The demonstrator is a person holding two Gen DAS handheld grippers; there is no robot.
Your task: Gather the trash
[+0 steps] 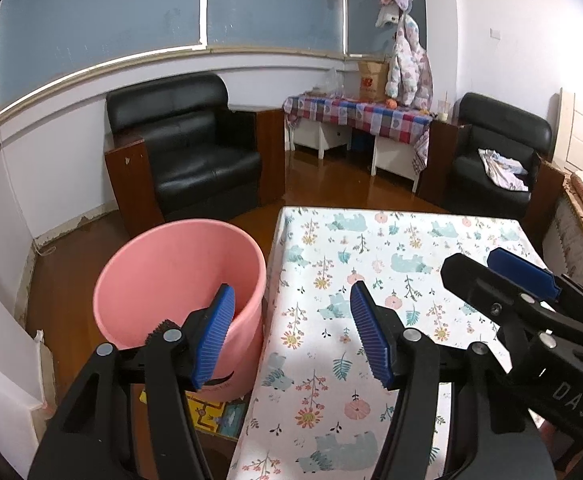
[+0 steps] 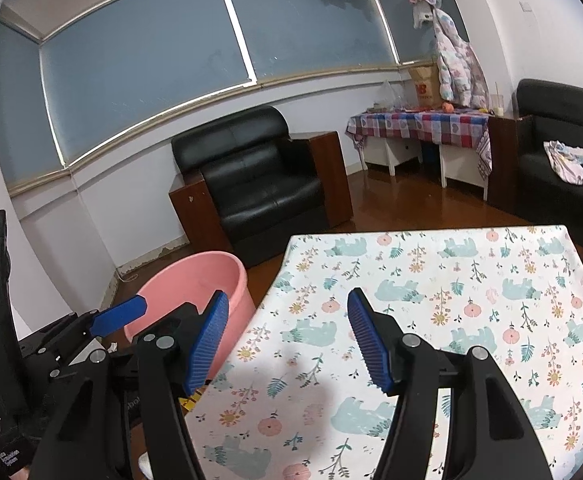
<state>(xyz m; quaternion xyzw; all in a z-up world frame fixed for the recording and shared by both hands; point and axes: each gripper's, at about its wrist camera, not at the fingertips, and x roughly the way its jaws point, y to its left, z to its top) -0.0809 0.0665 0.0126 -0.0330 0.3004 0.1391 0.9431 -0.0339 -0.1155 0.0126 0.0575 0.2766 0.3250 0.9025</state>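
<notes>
Two handheld grippers hover over a table [image 1: 391, 240] covered in a white cloth printed with teal bears and pink flowers. The left gripper [image 1: 291, 332] has its blue ribbed pads spread wide with nothing between them; one pad overlaps the rim of a pink plastic bin [image 1: 171, 272] standing on the wooden floor just beside the table's left edge, the other sits over the cloth. The right gripper [image 2: 287, 340] is likewise spread and holds nothing, above the table near its left side.

No trash can be made out on the visible cloth. The near wall of the bin hides its bottom, so its contents cannot be told. The table's near edge is cut off behind the gripper bodies.

In the left view the right gripper enters from the right edge, only partly seen. A black leather armchair [image 1: 195, 148] stands against the far wall.
</notes>
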